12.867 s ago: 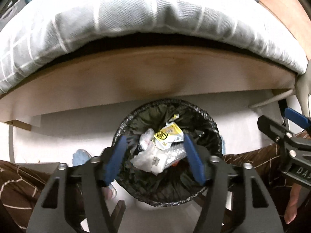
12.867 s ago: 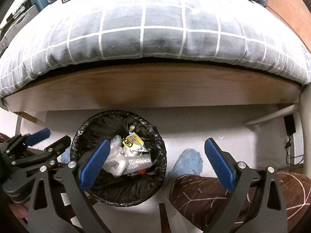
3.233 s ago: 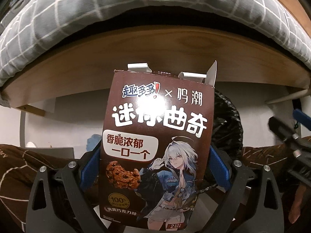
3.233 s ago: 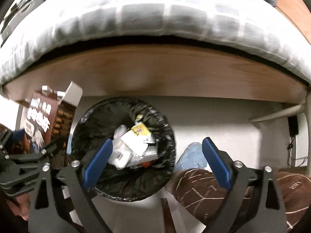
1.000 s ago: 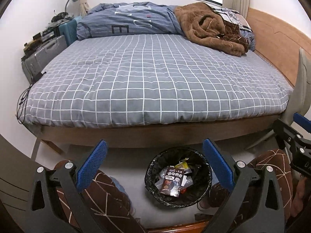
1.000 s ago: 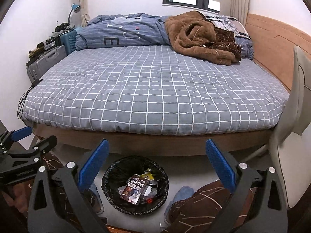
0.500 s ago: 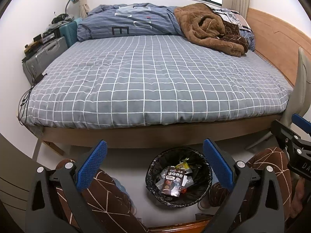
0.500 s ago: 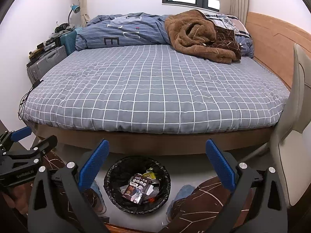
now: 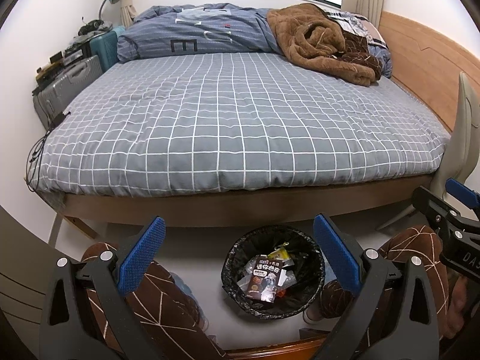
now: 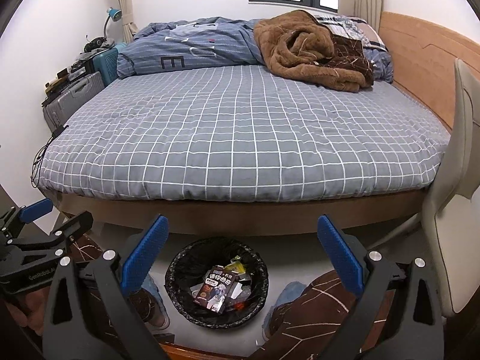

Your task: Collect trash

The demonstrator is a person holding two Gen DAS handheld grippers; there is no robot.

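**Left wrist view: both grippers raised above a filled bin**

The left gripper (image 9: 240,255) is spread wide and empty, its blue pads (image 9: 141,258) framing a black-lined trash bin (image 9: 315,273) on the floor. A brown cookie box (image 9: 265,279) lies on top of wrappers inside the bin. The right gripper (image 9: 450,207) shows at the right edge. Behind stands a bed (image 9: 234,126) with a grey checked cover.

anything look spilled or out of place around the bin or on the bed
Nothing looks spilled. The cookie box lies inside the trash bin on top of the other wrappers, and no litter shows on the visible floor beside it. The only untidy spot is the brown blanket, heaped in a crumpled pile at the far end of the bed.
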